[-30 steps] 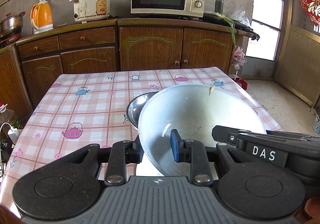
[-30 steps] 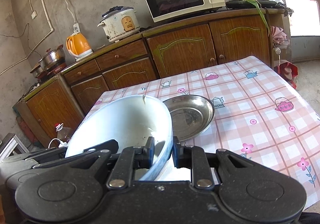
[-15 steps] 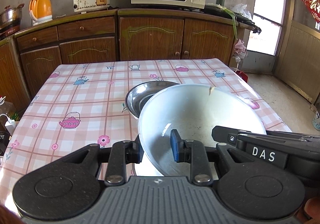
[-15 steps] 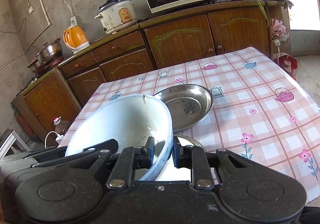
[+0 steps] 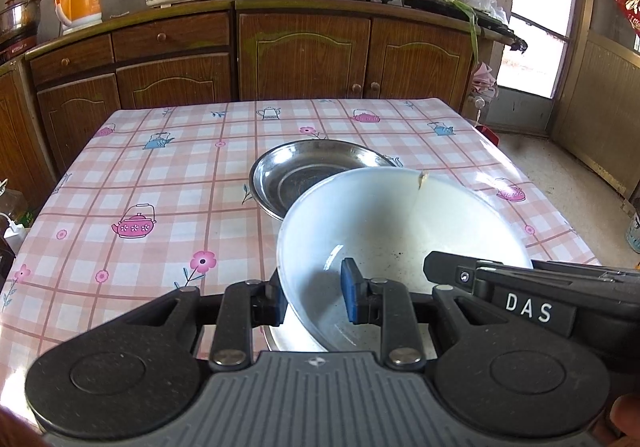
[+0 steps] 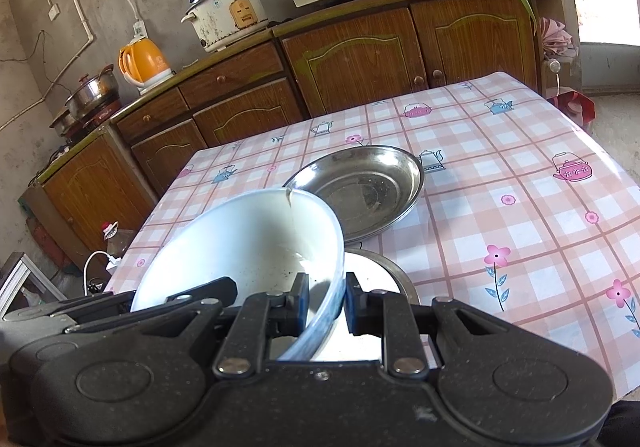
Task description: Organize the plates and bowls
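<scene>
Checked tablecloth [image 5: 160, 183] below, both jaws clamp white bowl [image 5: 384, 223].

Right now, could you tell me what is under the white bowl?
Under the white bowl, held by both grippers, a metal plate shows its rim and pale surface on the table. The bowl covers the rest.

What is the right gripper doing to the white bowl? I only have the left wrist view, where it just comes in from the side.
Observer: In the right wrist view, the right gripper is shut on the white bowl, with one pad inside the rim and one outside.
Operator: Is anything lying under the bowl?
Observer: Yes. A round dish with a metal rim sits just below it, nearer the camera than the steel plate. Your view shows only a sliver of it.
</scene>
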